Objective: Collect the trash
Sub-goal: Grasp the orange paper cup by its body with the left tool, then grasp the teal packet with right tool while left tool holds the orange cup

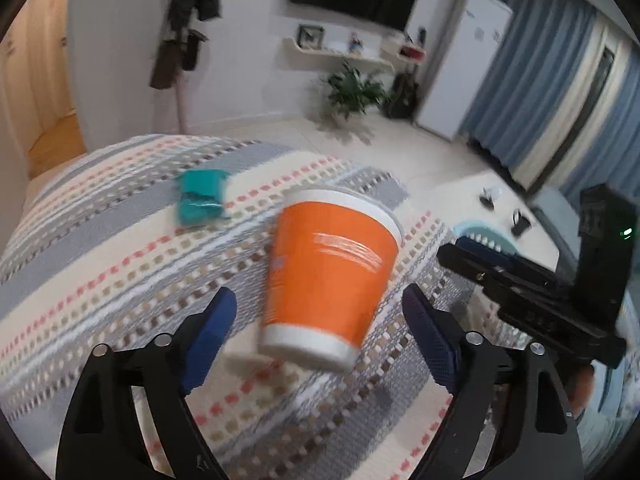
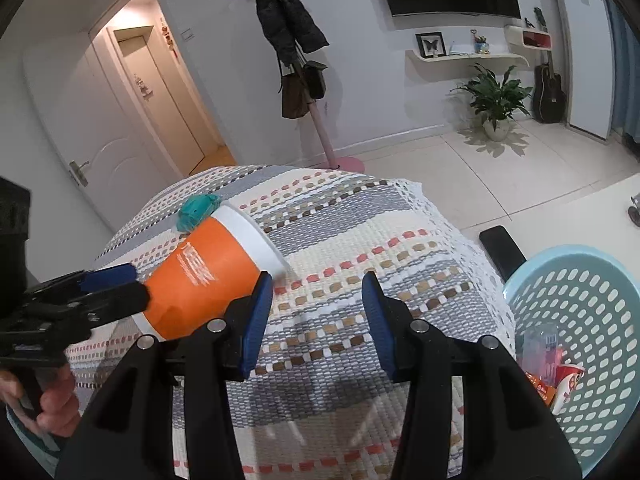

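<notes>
Two pieces remain on the counter (image 2: 360,220). Basket (image 2: 580,280), at 4 o'clock, already holds some wrappers and a red cup. Orange cup (image 1: 332,276) lies between the left gripper (image 1: 316,332)'s spread fingers; the teal wrapper (image 1: 200,198) sits at 11 o'clock. Right gripper (image 2: 318,320) gapes empty.

Orange paper cup (image 1: 332,276) with white rim and base, tilted, rim toward the far side, above the striped woven cloth, crumpled teal wrapper (image 1: 200,198) lying on the cloth beyond it to the left, pale blue perforated basket (image 2: 580,320) at near right holding red and orange scraps
</notes>
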Demonstrator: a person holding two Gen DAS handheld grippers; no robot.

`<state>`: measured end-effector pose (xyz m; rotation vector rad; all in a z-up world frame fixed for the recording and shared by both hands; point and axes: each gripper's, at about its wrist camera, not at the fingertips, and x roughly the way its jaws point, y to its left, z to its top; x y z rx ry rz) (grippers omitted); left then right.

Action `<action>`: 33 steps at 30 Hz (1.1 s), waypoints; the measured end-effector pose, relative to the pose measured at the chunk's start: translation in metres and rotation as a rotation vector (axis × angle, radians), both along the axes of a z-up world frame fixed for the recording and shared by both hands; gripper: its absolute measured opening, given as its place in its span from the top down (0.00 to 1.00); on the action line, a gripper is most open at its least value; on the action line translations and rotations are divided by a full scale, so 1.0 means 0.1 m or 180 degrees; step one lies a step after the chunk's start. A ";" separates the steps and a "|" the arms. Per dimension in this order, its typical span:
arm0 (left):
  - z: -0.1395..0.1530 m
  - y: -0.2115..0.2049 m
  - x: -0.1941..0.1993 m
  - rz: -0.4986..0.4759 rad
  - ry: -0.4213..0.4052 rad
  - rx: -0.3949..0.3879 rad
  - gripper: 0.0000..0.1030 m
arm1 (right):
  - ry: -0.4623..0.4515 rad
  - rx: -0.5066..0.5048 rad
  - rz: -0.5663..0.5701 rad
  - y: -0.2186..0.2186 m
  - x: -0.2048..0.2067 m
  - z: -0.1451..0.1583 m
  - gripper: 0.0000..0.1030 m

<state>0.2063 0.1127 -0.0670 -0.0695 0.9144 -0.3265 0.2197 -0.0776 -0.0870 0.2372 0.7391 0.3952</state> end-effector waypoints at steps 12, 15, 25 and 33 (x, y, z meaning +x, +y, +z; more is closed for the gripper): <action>-0.17 -0.31 0.15 0.0080 -0.0047 0.0502 0.30 | 0.0039 0.0011 0.0084 0.03 0.02 -0.01 0.58; -0.11 -0.11 -0.02 0.0380 -0.0102 0.0245 0.31 | 0.0055 -0.0054 0.0183 0.11 0.02 -0.01 0.58; 0.07 0.79 -0.64 0.1398 -0.0323 0.0040 0.30 | 0.0285 -0.0383 0.0770 0.75 0.16 0.07 0.54; 0.03 1.13 -0.75 0.1948 -0.0611 0.0136 0.30 | 0.0263 -0.0534 0.1063 1.61 0.64 0.10 0.44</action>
